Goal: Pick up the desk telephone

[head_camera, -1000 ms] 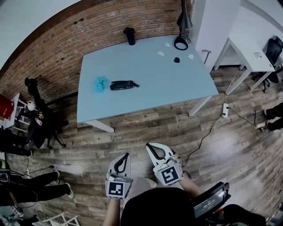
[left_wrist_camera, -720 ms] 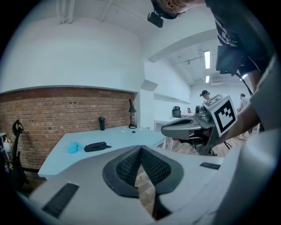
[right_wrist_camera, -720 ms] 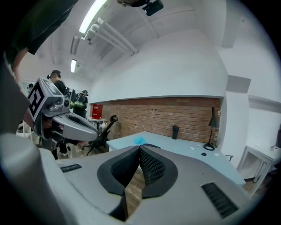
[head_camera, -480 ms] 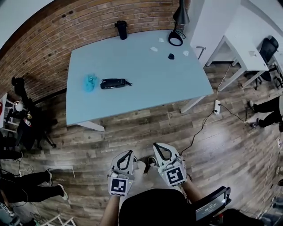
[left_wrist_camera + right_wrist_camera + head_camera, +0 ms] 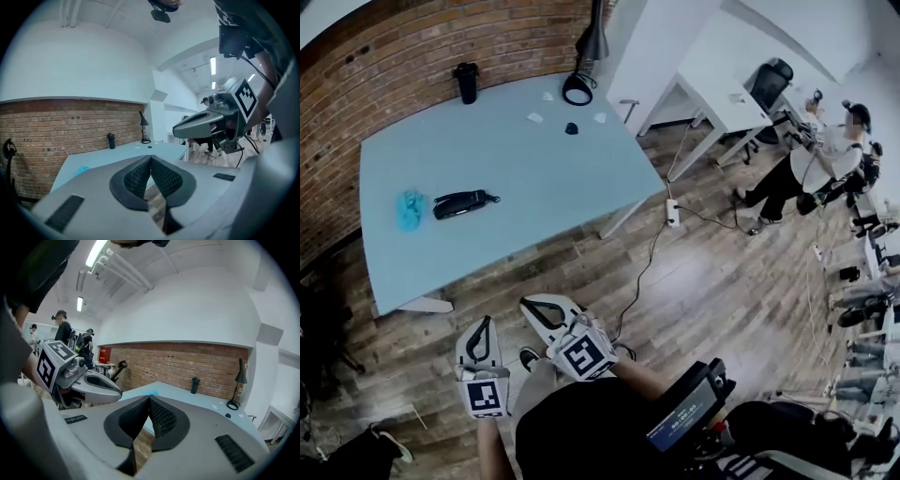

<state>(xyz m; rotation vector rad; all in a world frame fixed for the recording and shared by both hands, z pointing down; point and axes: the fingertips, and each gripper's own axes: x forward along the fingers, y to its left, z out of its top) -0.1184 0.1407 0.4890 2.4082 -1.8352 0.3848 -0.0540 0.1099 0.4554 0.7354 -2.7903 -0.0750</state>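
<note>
I find left gripper (image 5: 485, 323) and right gripper (image 5: 531, 306) clenched empty, short of the table (image 5: 534, 178). The desk telephone (image 5: 461, 202) on it has shifted left in the head view.

1. The right hand-held gripper (image 5: 149, 398) has its jaws shut tip to tip, with nothing pinched in there.
2. Close on its left is the left hand-held gripper (image 5: 115, 391), seen side-on, marker cube (image 5: 49, 364) at its back end.
3. Straight ahead past the tips is a pale blue tabletop (image 5: 187, 399), with a brick wall (image 5: 173, 363) behind it.
4. Ahead and a bit right, a dark bottle (image 5: 194, 385) stands at the far edge. Further right there's a black lamp (image 5: 240, 378).
5. A couple of people (image 5: 62, 329) stand way off to the left.
</note>
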